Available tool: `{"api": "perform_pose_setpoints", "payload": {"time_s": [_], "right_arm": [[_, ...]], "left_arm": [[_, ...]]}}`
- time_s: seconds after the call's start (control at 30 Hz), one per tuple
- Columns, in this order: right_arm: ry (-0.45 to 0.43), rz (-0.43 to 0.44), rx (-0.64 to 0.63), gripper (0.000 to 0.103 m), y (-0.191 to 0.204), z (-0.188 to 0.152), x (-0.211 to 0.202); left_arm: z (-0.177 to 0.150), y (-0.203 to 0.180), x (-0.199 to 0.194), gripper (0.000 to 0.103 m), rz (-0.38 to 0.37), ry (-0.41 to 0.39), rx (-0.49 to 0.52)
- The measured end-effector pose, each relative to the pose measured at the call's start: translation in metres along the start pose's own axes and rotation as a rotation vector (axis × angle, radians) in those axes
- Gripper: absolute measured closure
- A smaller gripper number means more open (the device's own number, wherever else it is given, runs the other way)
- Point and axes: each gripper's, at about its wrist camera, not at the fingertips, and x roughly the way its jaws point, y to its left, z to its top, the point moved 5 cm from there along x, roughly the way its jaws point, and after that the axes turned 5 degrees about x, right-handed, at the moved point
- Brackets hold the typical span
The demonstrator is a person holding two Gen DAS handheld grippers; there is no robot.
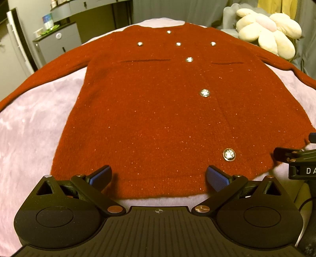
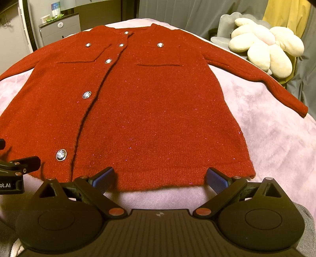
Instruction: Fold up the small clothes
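Both open tools point(image 1: 159, 177) point(image 2: 161, 178) at flat cardigan's point(image 2: 148, 110) hem

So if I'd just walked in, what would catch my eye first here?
The red cardigan, spread flat with sleeves out on a pink blanket, its shiny buttons running down the front. Behind it to the right sits a cream flower-shaped cushion. Both open grippers, left gripper and right gripper, are at the hem.

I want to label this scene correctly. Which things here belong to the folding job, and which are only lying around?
For the job:
- red cardigan, spread flat, buttoned
- pink blanket under it
- left gripper, fingers open at the hem
- right gripper, fingers open at the hem

Just lying about:
- flower-shaped cushion
- grey cabinet
- yellow cloth
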Motion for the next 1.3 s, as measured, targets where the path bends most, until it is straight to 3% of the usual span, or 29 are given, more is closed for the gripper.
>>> {"api": "perform_pose_setpoints", "payload": {"time_s": [1.3], "right_arm": [[0.0,0.0,0.002,0.004,0.0006,0.0001,-0.0004]], "left_arm": [[-0.0022,-0.0007,0.0028,0.0,-0.005,0.007,-0.01]]}}
